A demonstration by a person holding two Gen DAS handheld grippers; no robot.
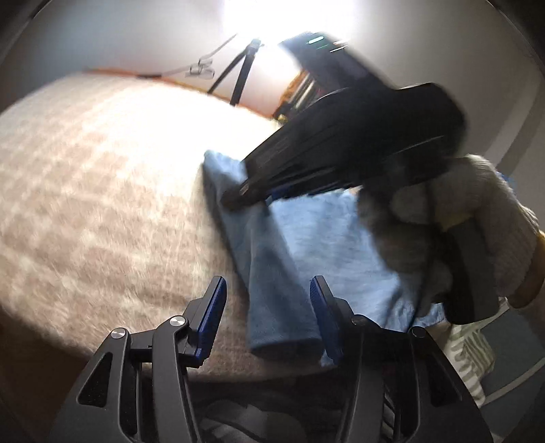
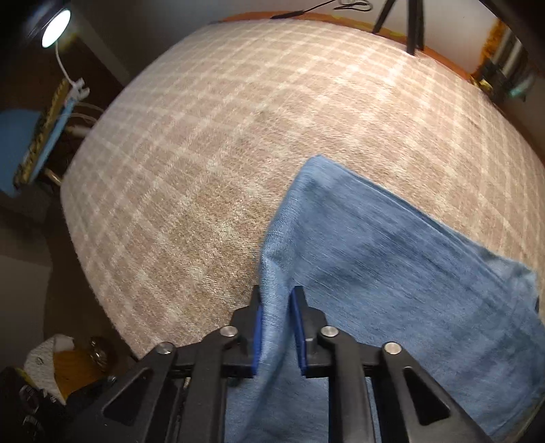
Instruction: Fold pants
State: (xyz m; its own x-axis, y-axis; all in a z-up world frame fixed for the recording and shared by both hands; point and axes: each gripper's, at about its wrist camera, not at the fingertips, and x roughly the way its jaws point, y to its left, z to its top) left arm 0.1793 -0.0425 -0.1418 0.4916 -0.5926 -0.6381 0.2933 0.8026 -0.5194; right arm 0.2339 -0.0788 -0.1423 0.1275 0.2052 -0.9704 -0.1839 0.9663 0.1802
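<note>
Blue denim pants (image 1: 306,238) lie folded on a beige plaid bed cover (image 1: 102,170). My left gripper (image 1: 267,306) hovers open over the near folded edge, its blue pads on either side of the fabric and clear of it. My right gripper (image 1: 238,197), held by a gloved hand (image 1: 477,211), points steeply down onto the far left corner of the pants. In the right wrist view the right gripper (image 2: 276,303) is shut on a raised ridge of the pants (image 2: 391,255), which spread out to the right across the bed cover (image 2: 238,136).
A black tripod (image 2: 414,24) stands beyond the far edge of the bed. A lamp (image 2: 54,24) and cluttered shelves (image 2: 41,136) sit off the bed's left side. Bright light washes out the back wall in the left wrist view.
</note>
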